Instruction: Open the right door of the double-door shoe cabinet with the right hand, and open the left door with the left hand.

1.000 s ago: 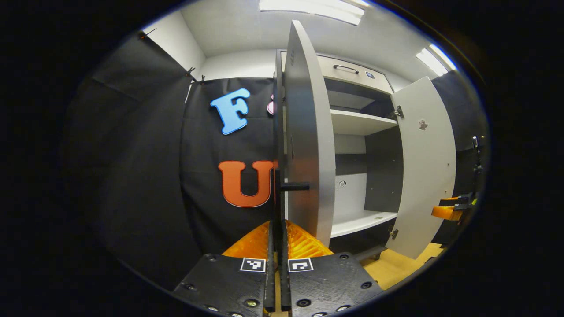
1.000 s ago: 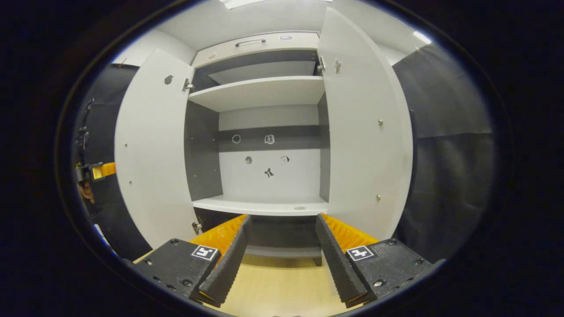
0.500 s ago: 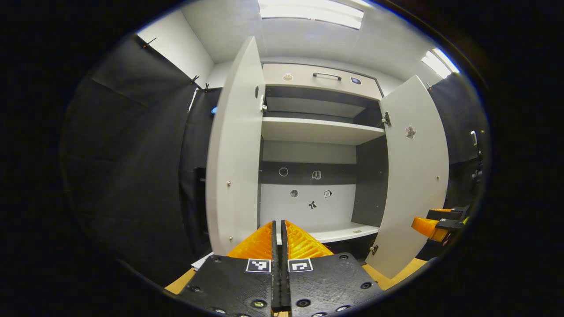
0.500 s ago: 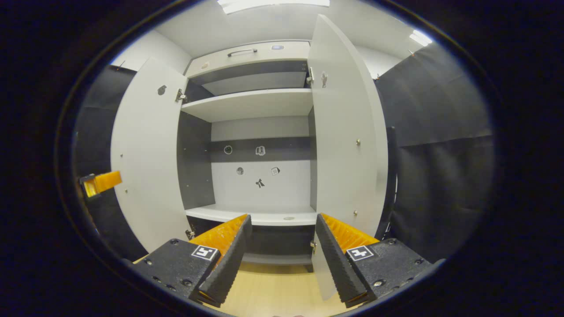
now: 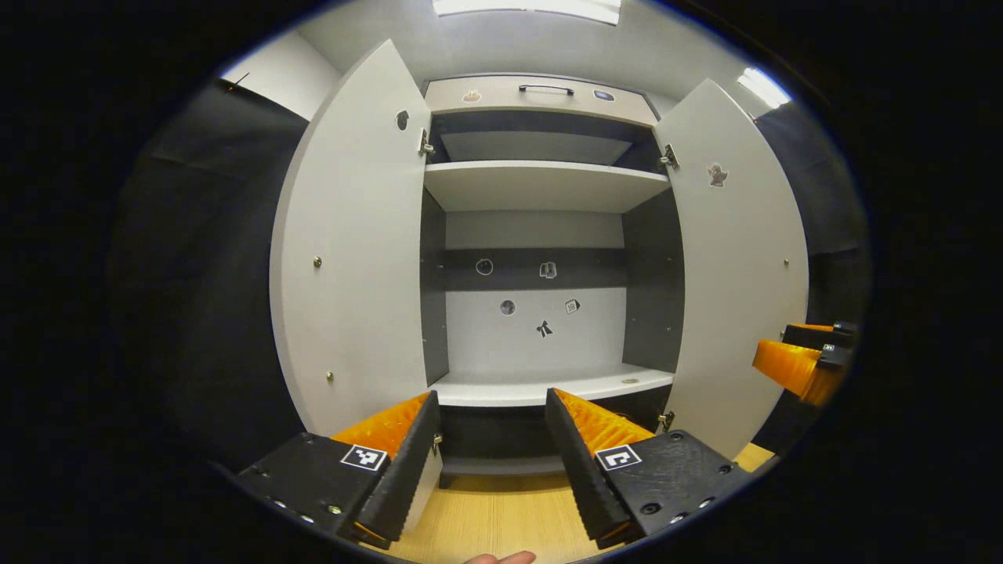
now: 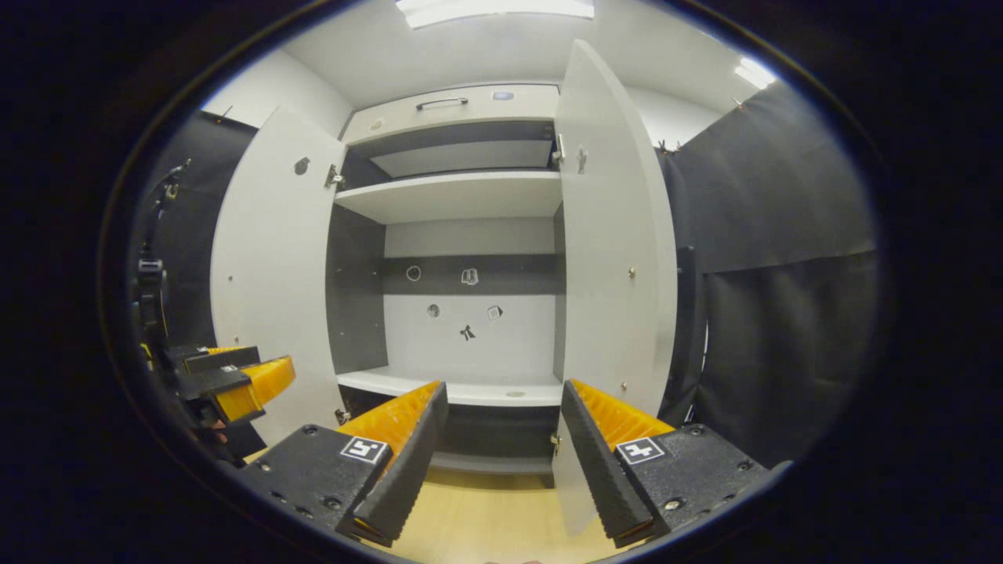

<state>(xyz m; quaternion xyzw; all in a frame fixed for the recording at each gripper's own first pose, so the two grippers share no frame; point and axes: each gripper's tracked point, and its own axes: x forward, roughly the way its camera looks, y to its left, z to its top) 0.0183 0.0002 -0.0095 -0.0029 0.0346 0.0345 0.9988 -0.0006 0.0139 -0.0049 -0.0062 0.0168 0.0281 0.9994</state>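
Shoe cabinet (image 5: 541, 188) stands straight ahead, both doors swung wide. Left door (image 5: 353, 251) is seen folded back at the left of the left gripper view, right door (image 5: 736, 258) at the right; inner faces of both are turned toward the cameras. Shelves are bare; small stickers (image 5: 541, 329) are noted on the back panel. Top drawer (image 5: 541, 92) with its dark handle is shut.

Left gripper (image 5: 490, 427) is held back from the cabinet, fingers spread wide apart, nothing between them. Right gripper (image 6: 503, 423) is likewise well open and empty, clear of the right door (image 6: 611, 235). The left gripper (image 6: 235, 380) is also caught low at the left edge of the right gripper view, beside the left door (image 6: 270, 274).

Both openings are judged done. What remains is a clean withdrawal: fingers are best kept apart and drawn straight back, so neither door edge is clipped and swung shut. Light wood floor (image 5: 501, 517) lies below.
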